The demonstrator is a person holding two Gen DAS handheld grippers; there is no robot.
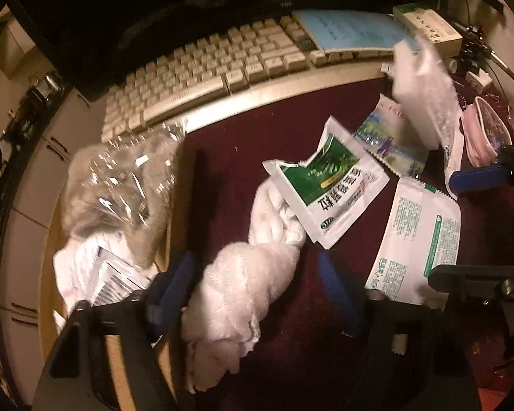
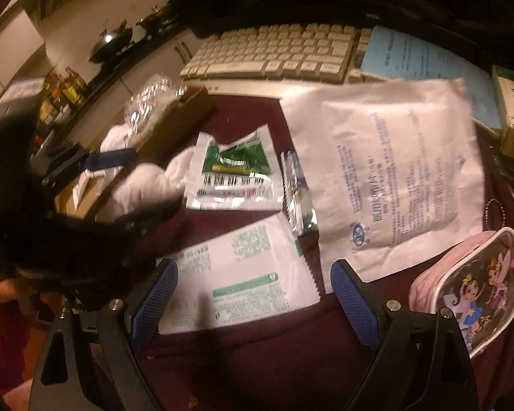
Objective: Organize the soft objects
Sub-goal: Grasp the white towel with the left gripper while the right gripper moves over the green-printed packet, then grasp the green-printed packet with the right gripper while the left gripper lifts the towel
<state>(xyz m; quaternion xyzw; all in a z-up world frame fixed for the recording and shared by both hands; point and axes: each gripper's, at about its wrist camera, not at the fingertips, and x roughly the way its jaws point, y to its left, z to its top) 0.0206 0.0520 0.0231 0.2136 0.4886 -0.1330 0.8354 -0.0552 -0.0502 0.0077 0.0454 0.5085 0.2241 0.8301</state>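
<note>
The left gripper [image 1: 257, 287] sits closest to its camera, its blue pads [image 1: 180, 284] astride the near end of a twisted white towel [image 1: 243, 267]; the left pad looks to be against the fluffy cloth, the right pad stands clear of it, so I read the jaws as part-way closed around the towel but not yet clamped. The towel's long axis runs from between the fingers away toward the green-and-white sachet [image 1: 329, 188], whose corner overlaps its far end, so a lift would likely drag on that sachet. It lies near the left edge of the surface [image 1: 257, 130], on the dark red cloth, with a crinkled clear plastic bag [image 1: 123, 178] just beside it toward the keyboard [image 1: 202, 72]. The left hand is clearly the nearer one. The right gripper [image 2: 253, 301] is spread wide and empty, hovering over a white printed packet [image 2: 243, 274] nearer the surface's middle. Only the right wrist view shows the large white pouch [image 2: 394, 171] flat and the pink cartoon pencil case [image 2: 473, 294] whole; only the left view shows the towel's full length.
</note>
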